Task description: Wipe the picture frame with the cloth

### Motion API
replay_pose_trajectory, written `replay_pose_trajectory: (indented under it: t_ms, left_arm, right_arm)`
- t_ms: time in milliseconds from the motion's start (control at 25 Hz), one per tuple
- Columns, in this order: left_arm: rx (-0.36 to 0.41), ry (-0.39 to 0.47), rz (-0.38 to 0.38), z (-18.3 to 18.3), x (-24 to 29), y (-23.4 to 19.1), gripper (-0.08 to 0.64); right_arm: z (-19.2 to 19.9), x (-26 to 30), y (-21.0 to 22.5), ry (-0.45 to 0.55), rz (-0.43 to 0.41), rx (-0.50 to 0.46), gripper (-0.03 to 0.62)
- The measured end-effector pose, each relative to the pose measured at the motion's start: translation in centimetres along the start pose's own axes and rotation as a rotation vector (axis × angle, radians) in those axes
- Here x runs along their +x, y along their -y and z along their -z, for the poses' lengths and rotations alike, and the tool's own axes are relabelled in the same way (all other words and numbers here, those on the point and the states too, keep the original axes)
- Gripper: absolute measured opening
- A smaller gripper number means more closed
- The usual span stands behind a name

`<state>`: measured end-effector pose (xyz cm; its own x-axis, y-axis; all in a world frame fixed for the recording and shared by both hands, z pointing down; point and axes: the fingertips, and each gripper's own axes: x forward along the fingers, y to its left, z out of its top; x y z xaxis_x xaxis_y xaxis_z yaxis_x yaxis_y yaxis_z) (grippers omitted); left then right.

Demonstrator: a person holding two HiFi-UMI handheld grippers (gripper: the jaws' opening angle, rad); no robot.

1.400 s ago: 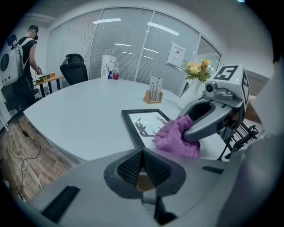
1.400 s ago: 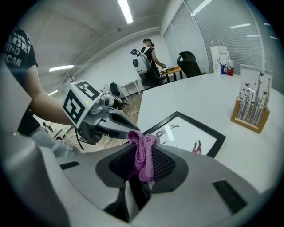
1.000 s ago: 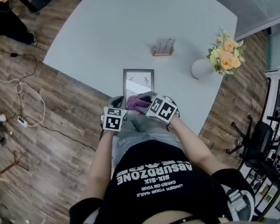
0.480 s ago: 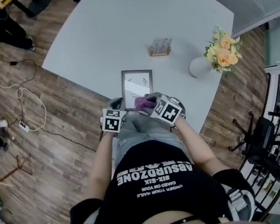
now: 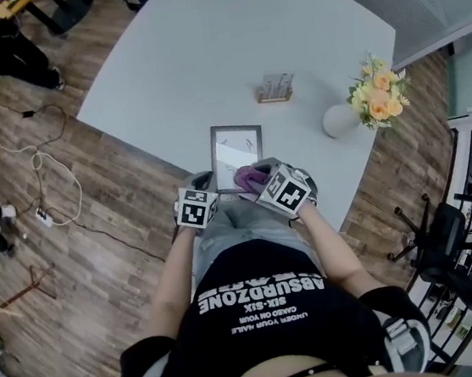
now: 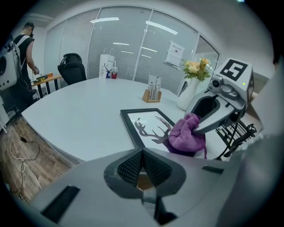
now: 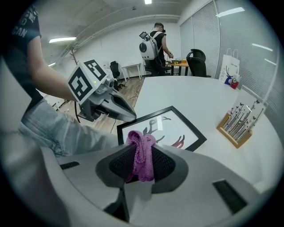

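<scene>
**Cloth at the near end of the frame, wiping pass in hand**

The grey bench (image 5: 202, 51) carried the picture frame (image 5: 235, 145). The frame lay flat with its glass up, close to the near edge, one short end toward the person.

Judged step: a wiping pass over the glass. The stroke would probably go best along the frame's long side, away from the person, with only light downward pressure. The frame lay loose on a smooth top near the edge, so a hard push could slide it.

The left gripper (image 5: 204, 181) had its jaws closed together on nothing. It sat just off the frame's near left corner and could pin that corner if the frame began to creep.

The right gripper (image 5: 260, 177) had its jaws clamped on the purple cloth (image 5: 245, 174). One fold was pinched between the pads and a loose bunch stood out ahead of the tips. Wiping with that bunch, not the hard tips, would spare the glass.

Position: the frame lay ahead of both sets of jaws and between neither. The cloth bunch sat at the frame's near right part, over the foot of the deer print. It appeared to touch the glass, though firm contact could not be confirmed.
</scene>
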<state>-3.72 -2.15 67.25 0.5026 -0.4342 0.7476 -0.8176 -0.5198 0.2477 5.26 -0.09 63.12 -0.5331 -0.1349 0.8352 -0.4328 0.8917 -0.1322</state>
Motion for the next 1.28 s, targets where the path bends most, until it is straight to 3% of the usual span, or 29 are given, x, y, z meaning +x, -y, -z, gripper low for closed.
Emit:
replay_pose_trajectory:
  t_ms: [360,760,1080,1280]
  left_arm:
    - [0.022,-0.005,0.013,0.0,0.0,0.1,0.017]
    - [0.017,-0.002,0.018,-0.2,-0.1,-0.1,0.017]
    - [0.019,-0.009,0.02,-0.1,-0.1,-0.1,0.017]
    - [0.022,-0.014,0.021,-0.1,-0.1,-0.1,0.017]
  right_arm:
    - [-0.7,0.5,2.1,-0.019,0.01,-0.003,0.101]
    - [-2.4,1.0,6.2,0.023,0.088,0.015,0.101]
    - [-4.0,1.4,9.0,0.054,0.178,-0.055,0.101]
    - [-4.6,1.4,11.1,0.077,0.26,-0.046,0.101]
